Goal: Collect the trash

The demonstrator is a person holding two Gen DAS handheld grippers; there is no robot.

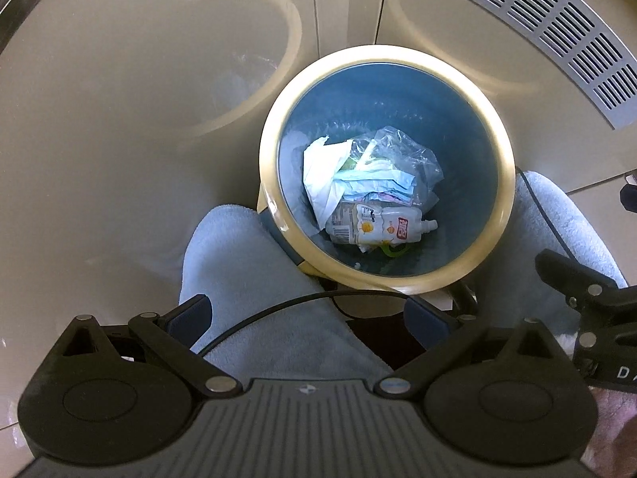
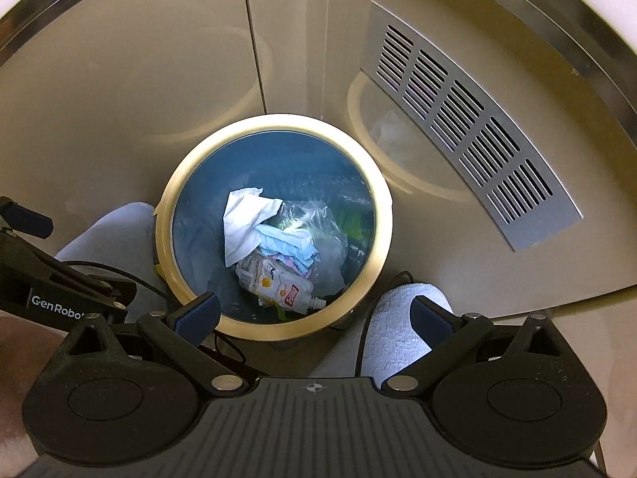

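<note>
On the floor, between the knees: bin (image 1: 503, 183) (cream rim, blue inside)
Trash: tissue (image 1: 320, 169), clear bag (image 1: 402, 151), pouch (image 1: 378, 227), all lying in the bin
Left gripper (image 1: 308, 312): spread wide, empty, above the knees
Right gripper (image 2: 314, 312): spread wide, empty, over the bin's near rim

One round bin (image 1: 505, 183), one white tissue (image 1: 320, 167), one clear plastic bag (image 1: 410, 155), one spouted drink pouch (image 1: 382, 227), one metal vent grille (image 1: 557, 36), two hand-held grippers

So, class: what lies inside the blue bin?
Inside the bin: white tissue, a clear plastic bag, light-blue paper and a drink pouch. Anything beneath them is covered.
</note>
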